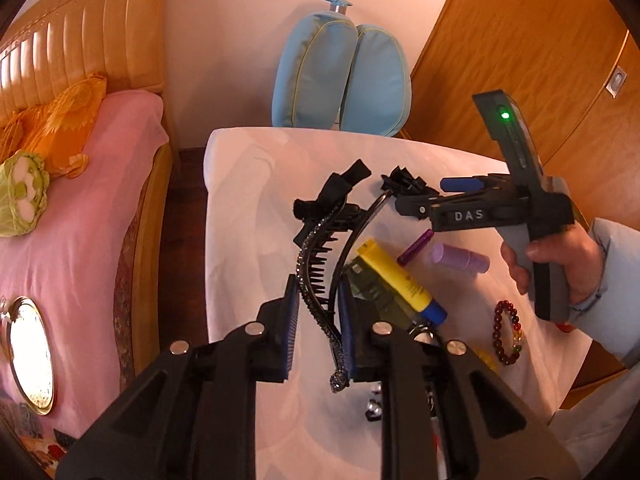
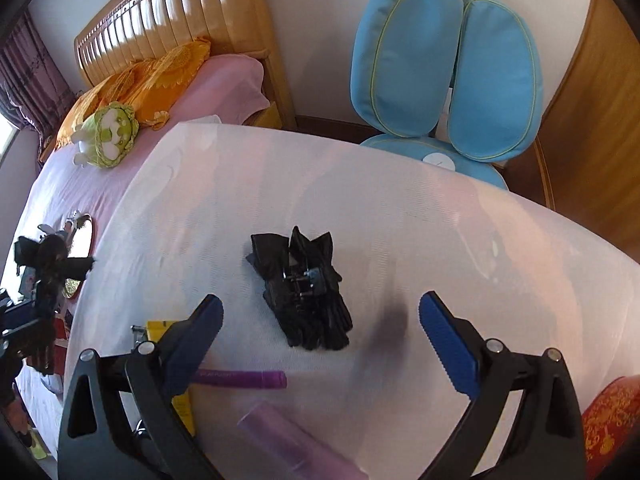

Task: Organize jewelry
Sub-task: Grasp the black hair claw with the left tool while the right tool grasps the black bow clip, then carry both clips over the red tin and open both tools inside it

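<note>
My left gripper (image 1: 320, 330) is shut on a long black hair clip (image 1: 316, 264) with rhinestones, comb teeth and a black bow at its far end, held up over the white table (image 1: 248, 168). A second black bow clip (image 2: 304, 292) lies on the table. My right gripper (image 2: 322, 308) hovers open just above it, one blue pad on each side and neither touching. In the left wrist view the right gripper (image 1: 424, 194), held by a hand (image 1: 560, 256), reaches that bow clip (image 1: 400, 182) from the right. A dark red bead bracelet (image 1: 508, 332) lies at the table's right.
A yellow tube (image 1: 396, 276), a thin purple tube (image 2: 244, 379) and a lilac bottle (image 1: 460, 258) lie on the table near the grippers. A blue chair (image 2: 444, 68) stands behind it. A pink bed (image 1: 80, 200) with a round mirror (image 1: 30, 356) lies to the left.
</note>
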A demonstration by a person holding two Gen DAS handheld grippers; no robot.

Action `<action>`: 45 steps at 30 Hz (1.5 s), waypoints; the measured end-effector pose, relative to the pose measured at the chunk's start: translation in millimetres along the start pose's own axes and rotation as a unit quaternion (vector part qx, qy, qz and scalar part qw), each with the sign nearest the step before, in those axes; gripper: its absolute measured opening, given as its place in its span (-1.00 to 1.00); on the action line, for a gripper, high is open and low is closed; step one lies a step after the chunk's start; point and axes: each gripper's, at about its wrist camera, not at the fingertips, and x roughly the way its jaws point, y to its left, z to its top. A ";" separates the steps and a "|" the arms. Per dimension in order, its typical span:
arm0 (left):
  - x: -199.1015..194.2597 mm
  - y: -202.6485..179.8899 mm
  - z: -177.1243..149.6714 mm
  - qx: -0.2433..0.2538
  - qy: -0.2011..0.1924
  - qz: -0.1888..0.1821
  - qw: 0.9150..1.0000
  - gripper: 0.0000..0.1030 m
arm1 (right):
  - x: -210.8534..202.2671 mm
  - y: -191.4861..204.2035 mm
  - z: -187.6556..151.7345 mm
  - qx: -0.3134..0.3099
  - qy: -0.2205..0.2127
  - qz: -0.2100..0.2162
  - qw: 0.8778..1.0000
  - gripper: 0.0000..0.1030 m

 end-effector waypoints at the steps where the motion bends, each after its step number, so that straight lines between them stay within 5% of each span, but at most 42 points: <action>1: -3.1 1.5 -3.5 -0.005 -0.002 0.005 1.000 -0.62 | 2.0 1.9 -0.7 -0.007 -0.001 -0.011 1.000 0.88; 3: -8.3 4.7 -7.6 -0.017 -0.010 0.007 1.000 -0.62 | -3.6 4.9 -2.2 -0.019 -0.014 -0.023 0.999 0.18; 5: -13.4 6.9 -10.9 -0.028 -0.015 0.006 0.999 -0.62 | -8.2 6.4 -1.4 -0.022 -0.008 -0.023 0.999 -0.26; 13: -30.4 -12.3 -2.2 -0.001 -0.032 -0.014 0.999 -0.62 | -58.9 11.3 -18.6 -0.024 -0.041 0.006 0.999 -0.28; 19: -24.0 -39.6 7.1 0.040 -0.011 -0.037 0.998 -0.62 | -116.4 11.6 -67.5 -0.007 -0.071 0.040 0.997 -0.28; 27: -15.4 -82.5 4.6 0.107 -0.002 -0.107 0.989 -0.62 | -186.1 -11.3 -157.1 0.112 -0.074 0.007 0.991 -0.27; 33: -9.8 -121.3 1.5 0.143 0.009 -0.148 0.979 -0.62 | -235.5 -21.8 -200.6 0.144 -0.095 -0.022 0.985 -0.28; 40: -16.9 -180.9 2.7 0.176 -0.010 -0.168 0.970 -0.62 | -263.7 -88.3 -223.6 0.183 -0.126 -0.054 0.974 -0.28; 45: -15.2 -240.6 5.3 0.181 -0.030 -0.149 0.972 -0.62 | -272.1 -149.9 -236.4 0.160 -0.140 -0.062 0.975 -0.28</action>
